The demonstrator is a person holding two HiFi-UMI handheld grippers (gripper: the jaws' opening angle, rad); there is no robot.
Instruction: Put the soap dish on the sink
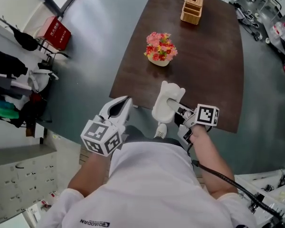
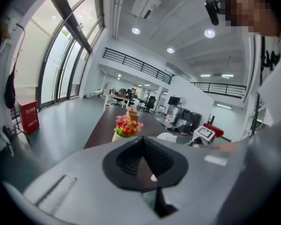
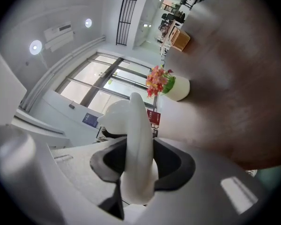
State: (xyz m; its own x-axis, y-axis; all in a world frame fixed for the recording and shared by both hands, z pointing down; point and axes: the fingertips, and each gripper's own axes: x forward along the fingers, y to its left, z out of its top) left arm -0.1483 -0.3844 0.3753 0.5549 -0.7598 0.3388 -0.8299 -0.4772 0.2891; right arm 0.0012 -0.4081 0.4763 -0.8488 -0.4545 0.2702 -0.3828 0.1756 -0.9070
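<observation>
Our right gripper squeezes the white soap dish above the table edge. Our left gripper is closed, holding nothing. We see no sink yet, so putting the dish down is left to do.

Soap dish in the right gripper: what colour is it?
The soap dish is plain glossy white, seen best in the right gripper view.

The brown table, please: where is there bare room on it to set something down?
The table is bare right of the flower pot, and between that pot and the wooden box. Only the near edge is crowded, where the soap dish is held.
</observation>
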